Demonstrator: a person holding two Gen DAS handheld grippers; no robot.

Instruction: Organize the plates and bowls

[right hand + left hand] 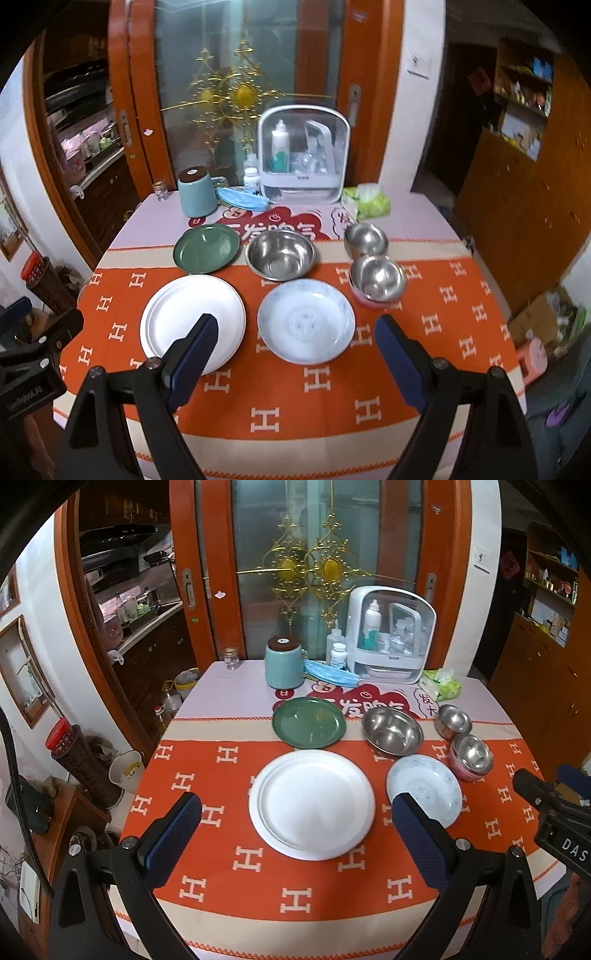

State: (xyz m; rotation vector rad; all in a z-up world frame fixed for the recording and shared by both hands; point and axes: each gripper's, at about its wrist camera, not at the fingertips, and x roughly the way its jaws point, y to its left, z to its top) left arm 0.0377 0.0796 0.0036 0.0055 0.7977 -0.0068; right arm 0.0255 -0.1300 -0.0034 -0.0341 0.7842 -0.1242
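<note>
A: On the orange tablecloth point(229, 882), what lies leftmost?

B: The white plate point(312, 805) nearest, the green plate point(308, 722) just behind it; both flat, apart from each other.

A: Then to the right?

B: The large steel bowl point(391, 734) beside the green plate; in front of it the pale blue dish point(306, 320); further right two small steel bowls, the far one point(365, 239) and the near one point(376, 278), which seems to sit in a pink outer shell, though blur makes that uncertain.

A: And the tongs?

B: The left gripper point(295, 823) gapes wide above the white plate, holding nothing; the right gripper point(295, 343) likewise spread wide over the pale blue dish, empty.
</note>
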